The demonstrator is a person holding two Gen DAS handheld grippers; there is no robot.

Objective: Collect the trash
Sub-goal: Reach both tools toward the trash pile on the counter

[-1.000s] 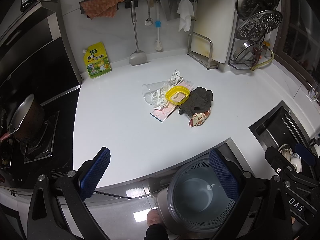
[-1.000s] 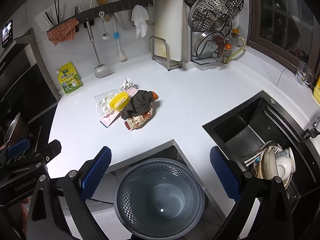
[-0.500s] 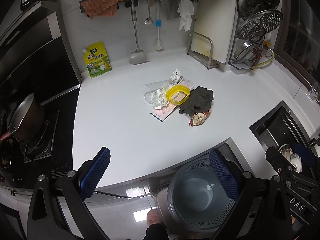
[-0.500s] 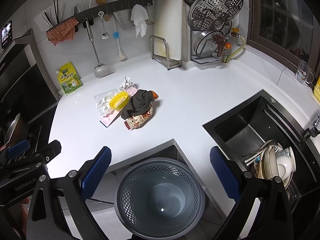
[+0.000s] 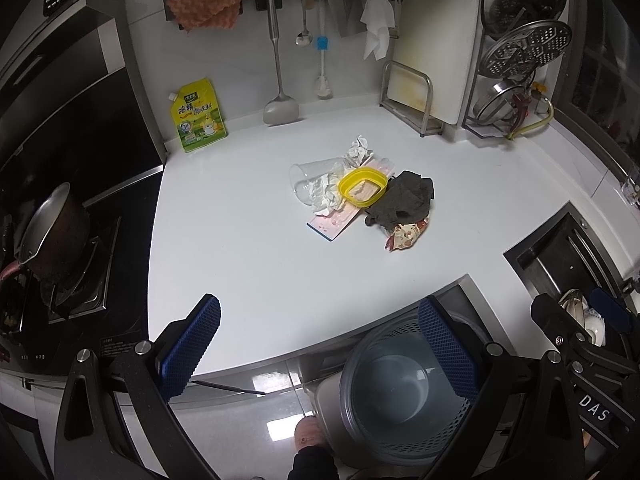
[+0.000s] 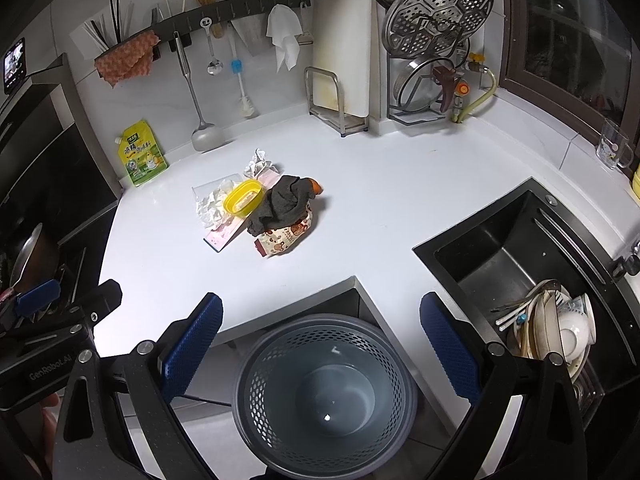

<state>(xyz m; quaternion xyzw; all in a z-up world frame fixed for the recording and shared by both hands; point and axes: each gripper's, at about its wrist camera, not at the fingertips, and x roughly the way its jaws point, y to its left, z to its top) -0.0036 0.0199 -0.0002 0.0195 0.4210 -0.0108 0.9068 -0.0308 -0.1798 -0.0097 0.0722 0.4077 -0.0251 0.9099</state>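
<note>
A pile of trash lies mid-counter: a yellow plastic lid (image 5: 363,191) (image 6: 243,197), crumpled white tissue (image 5: 325,195) (image 6: 212,204), a clear plastic cup (image 5: 304,178), a pink flat packet (image 5: 340,220), a dark grey rag (image 5: 404,198) (image 6: 284,204) and a printed snack wrapper (image 5: 406,234) (image 6: 282,238). A grey perforated bin (image 6: 324,396) (image 5: 400,392) stands on the floor below the counter edge. My left gripper (image 5: 320,352) and right gripper (image 6: 320,350) are both open and empty, held above the bin, well short of the pile.
A black sink (image 6: 532,264) with dirty dishes (image 6: 556,328) is at the right. A stove with a pot (image 5: 52,236) is at the left. A yellow pouch (image 5: 198,116), hanging utensils, a cutting board and a lid rack (image 6: 436,40) line the back wall.
</note>
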